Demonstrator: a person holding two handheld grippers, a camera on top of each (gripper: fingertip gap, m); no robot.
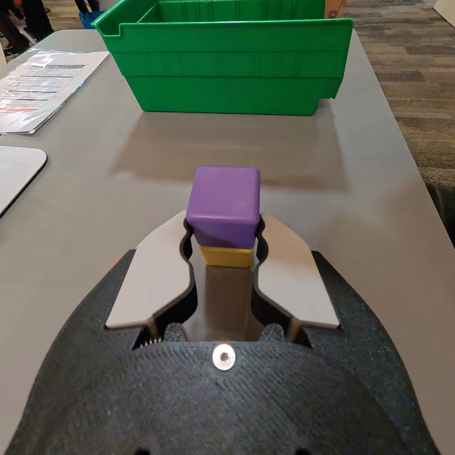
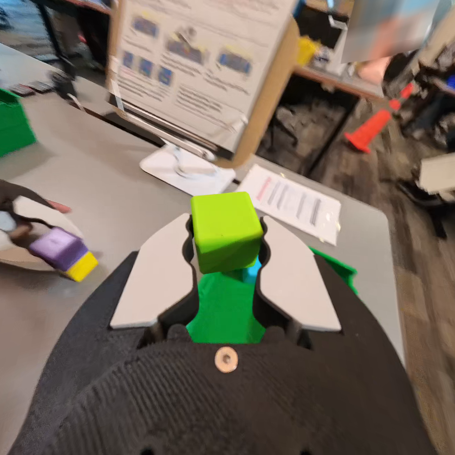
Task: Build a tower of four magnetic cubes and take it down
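My left gripper (image 1: 223, 229) is shut on a purple cube (image 1: 224, 204), which sits on top of a yellow cube (image 1: 226, 257) on the grey table (image 1: 98, 197). The same stack, purple cube (image 2: 57, 247) on yellow cube (image 2: 82, 267), shows at the left of the right wrist view with the left gripper's fingers (image 2: 37, 211) around it. My right gripper (image 2: 226, 236) is shut on a lime-green cube (image 2: 225, 229), held in the air above a green bin (image 2: 221, 307). A blue cube (image 2: 252, 272) lies in that bin, mostly hidden under the lime cube.
A large green bin (image 1: 226, 73) stands on the table beyond the stack. Printed sheets in plastic (image 1: 37, 83) lie at the left, a white pad (image 1: 17, 172) nearer. In the right wrist view, a cardboard board with a poster (image 2: 192, 73) on a white stand, an orange cone (image 2: 369, 128) on the floor. The tips of one gripper are about 30 cm away from the tips of the other.
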